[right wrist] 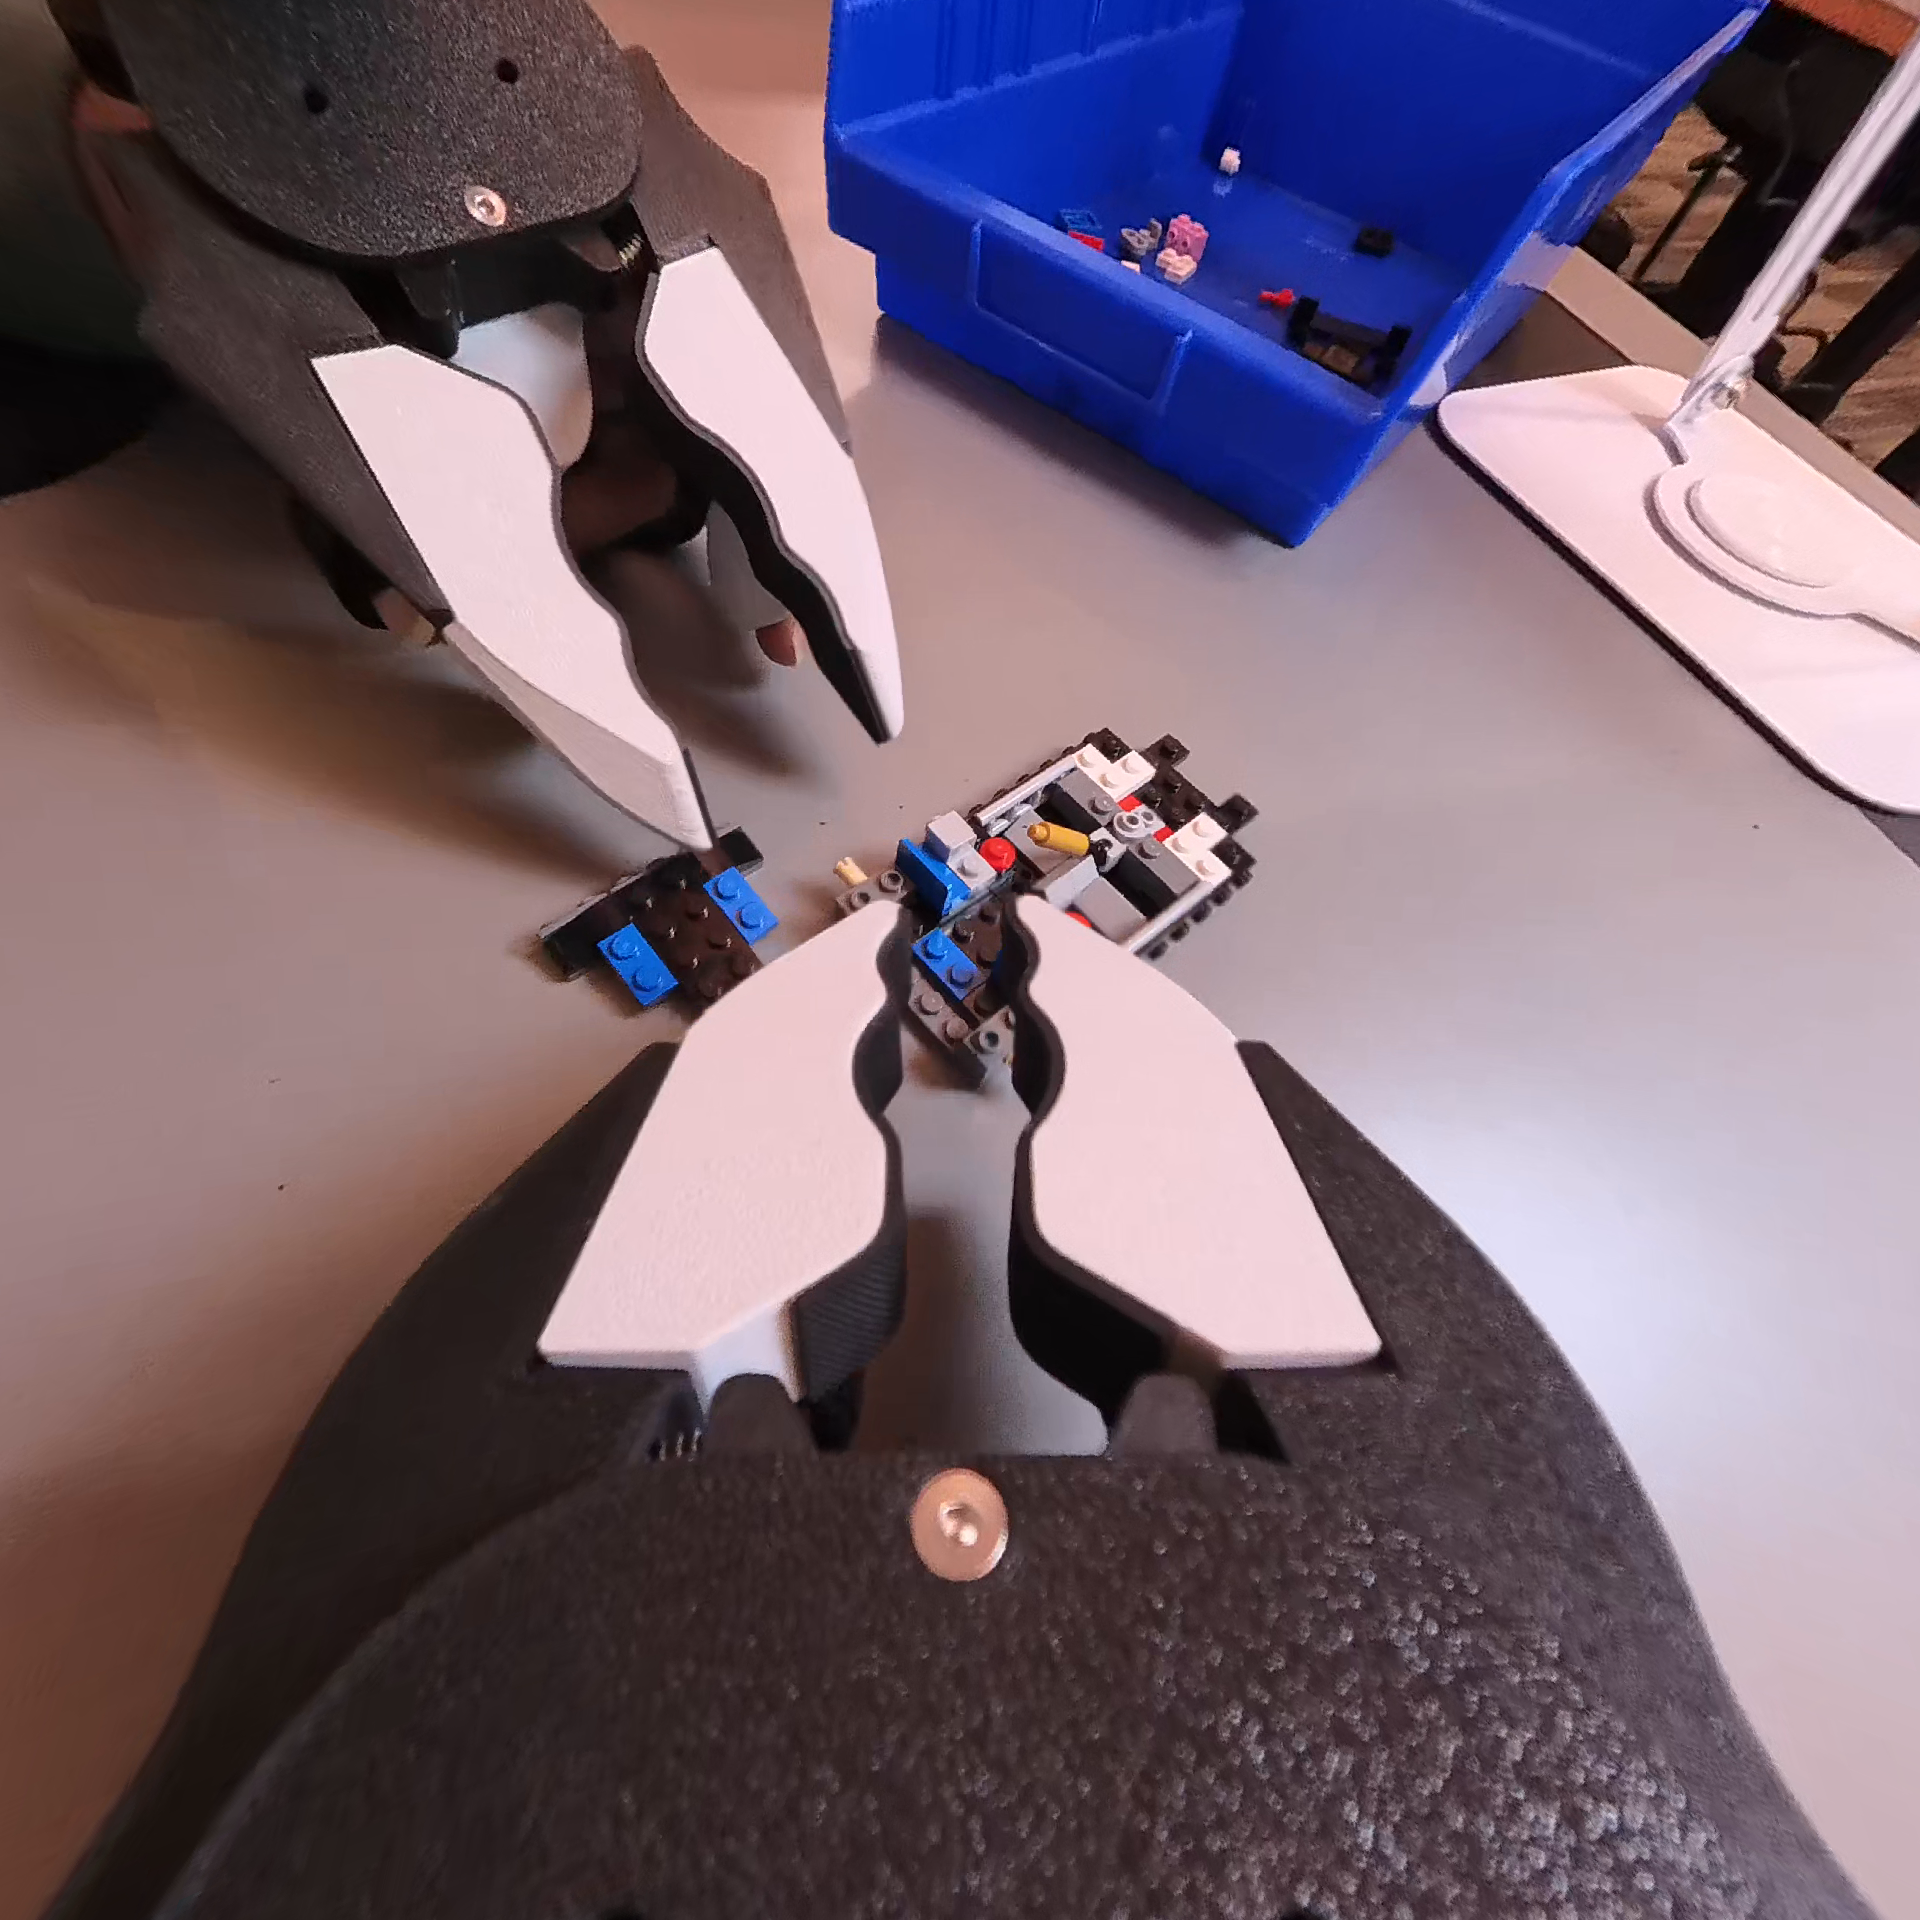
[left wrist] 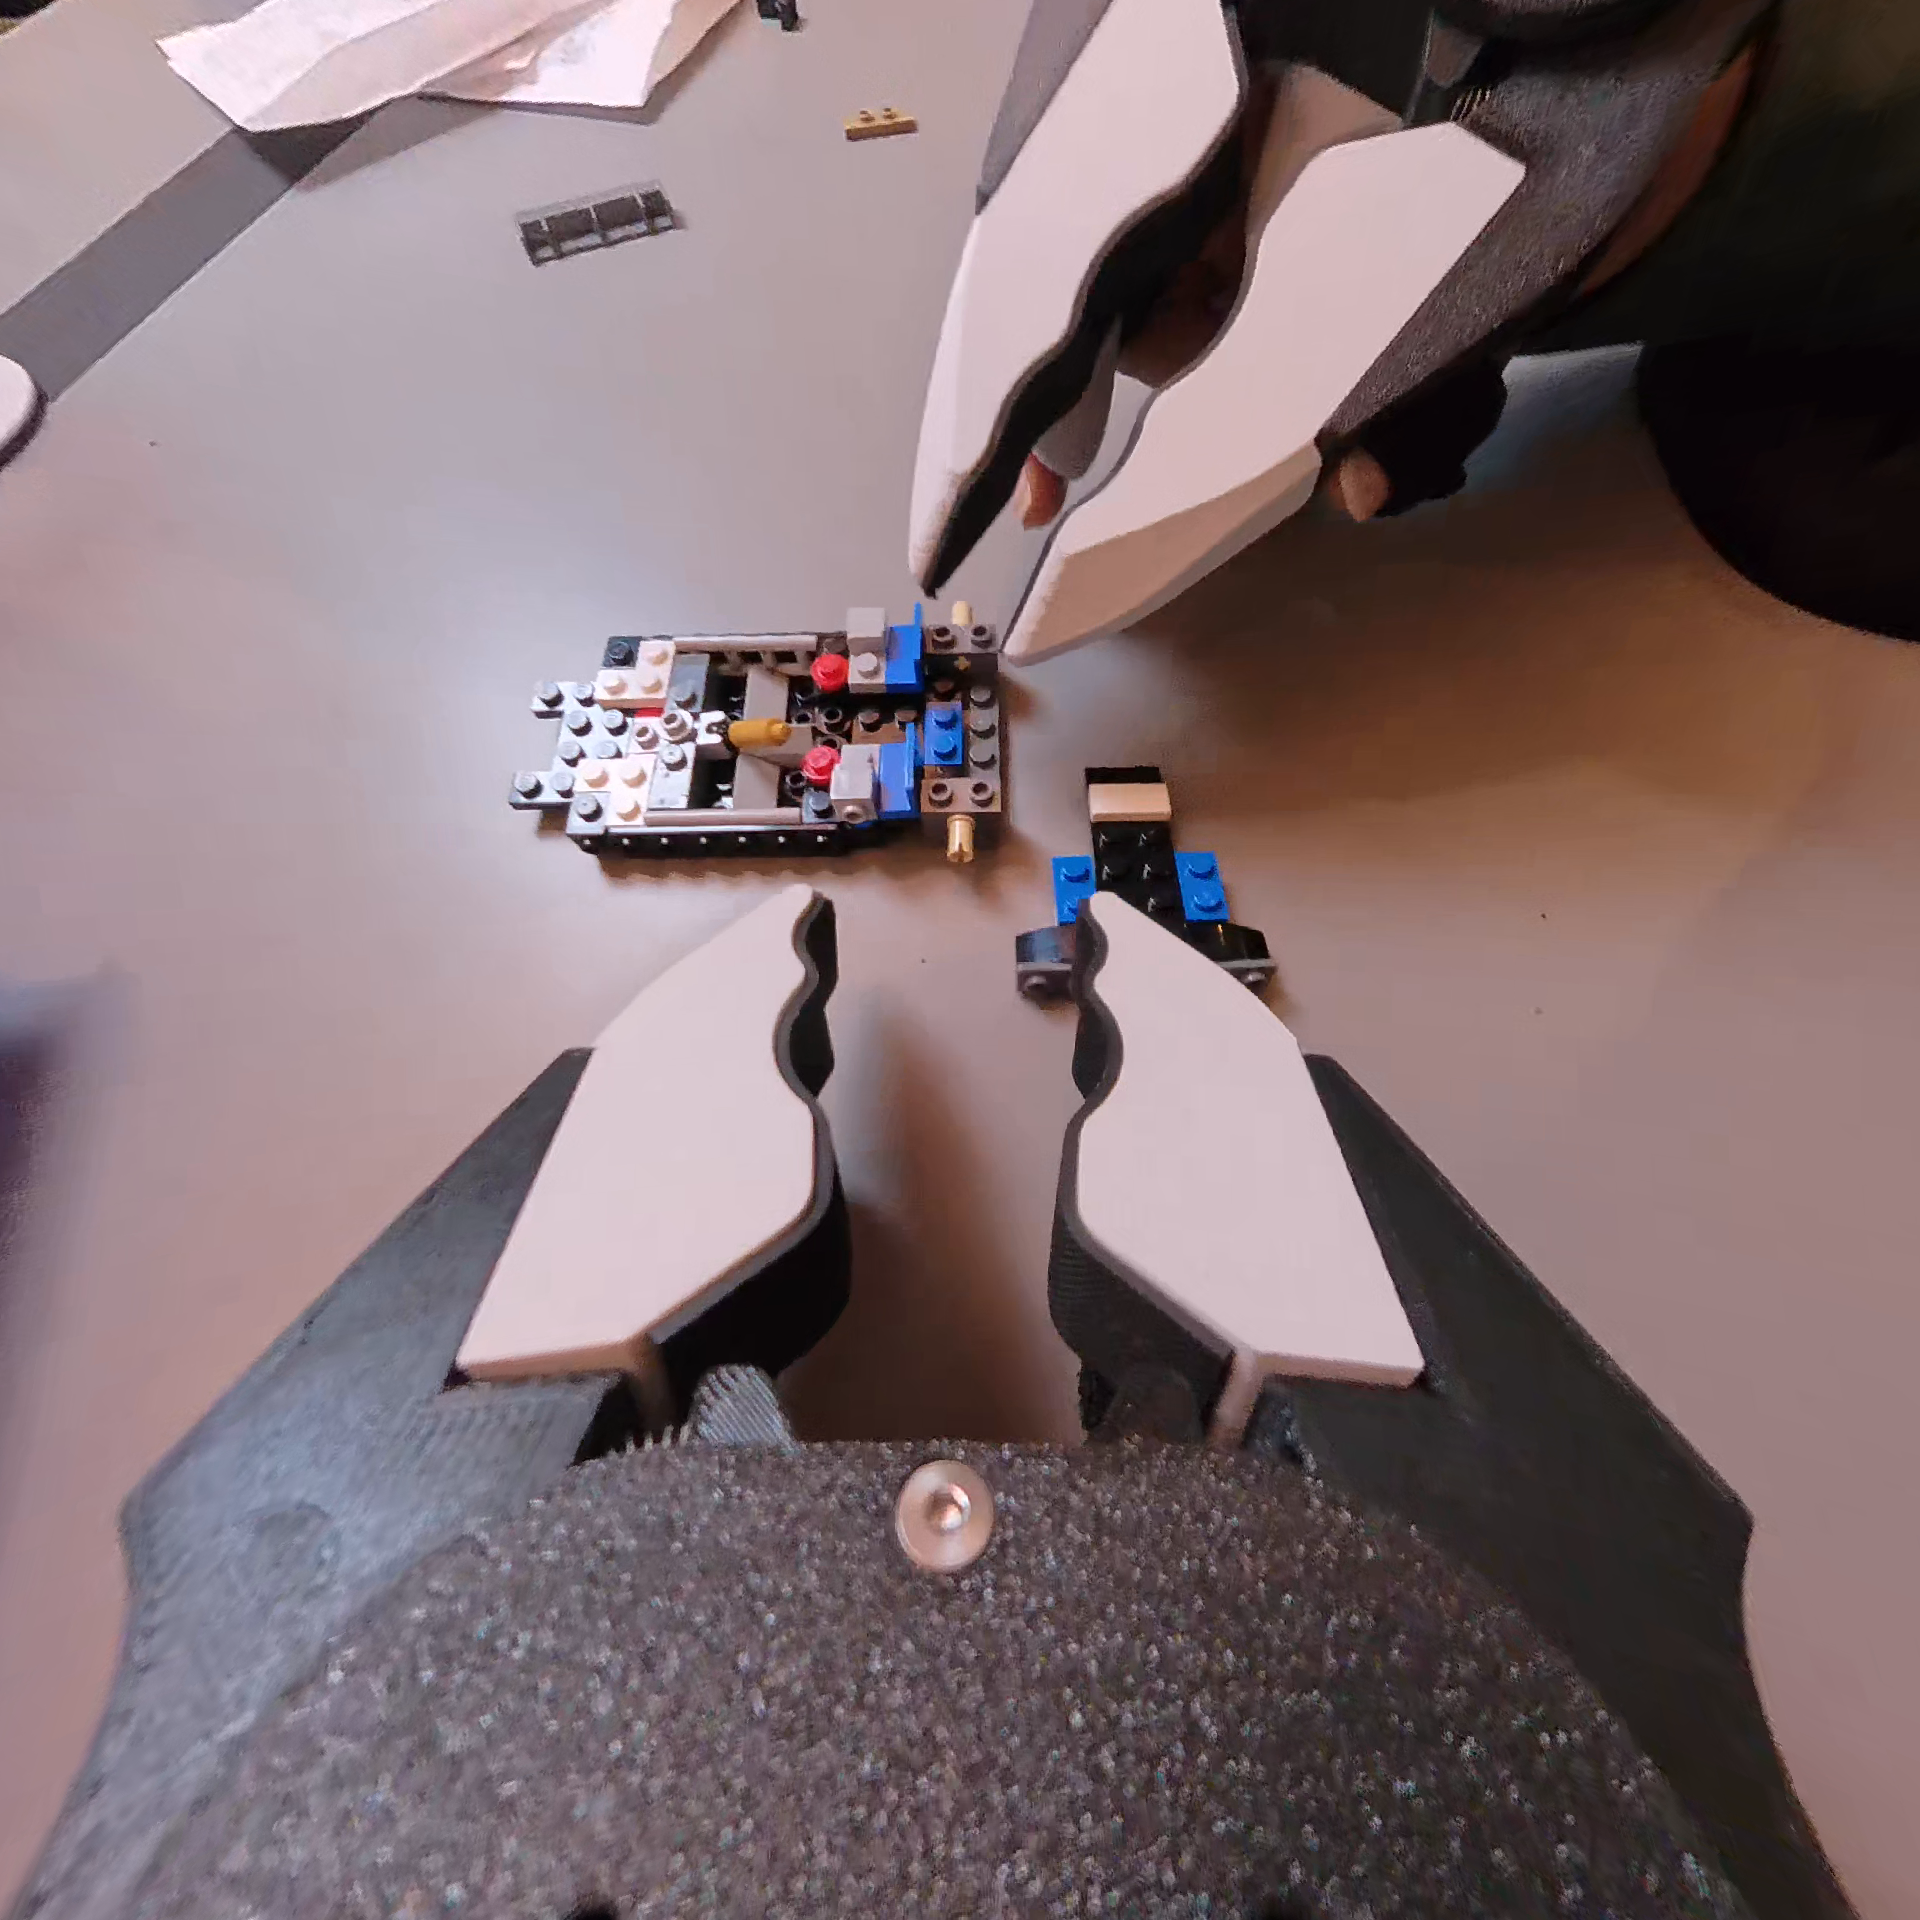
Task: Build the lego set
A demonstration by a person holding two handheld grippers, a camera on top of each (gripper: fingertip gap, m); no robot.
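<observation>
A flat brick model (left wrist: 769, 738) of grey, black, blue and red pieces lies on the grey table; it also shows in the right wrist view (right wrist: 1101, 842). A small black plate assembly with blue bricks (left wrist: 1143, 873) lies just right of it, apart. My left gripper (left wrist: 956, 925) is open in front of the model, its right finger overlapping the small assembly (right wrist: 675, 925); seen from the right wrist (right wrist: 790, 779), one tip touches that assembly's end. My right gripper (right wrist: 954, 914) is open with a narrow gap, its tips either side of the model's end; from the left wrist (left wrist: 977, 618) it stands at the far right corner.
A blue bin (right wrist: 1143, 343) with several loose bricks stands behind the model. A white lamp base (right wrist: 1662, 540) sits to its right. Papers (left wrist: 416, 52), a tan plate (left wrist: 881, 123) and a grey grille piece (left wrist: 597, 220) lie farther off. A gloved hand (left wrist: 1403, 447) holds the right gripper. Some 5 cm of space lies between my two pairs of fingers. Both grippers' tips are roughly 25 cm from the grey grille piece (left wrist: 597, 220).
</observation>
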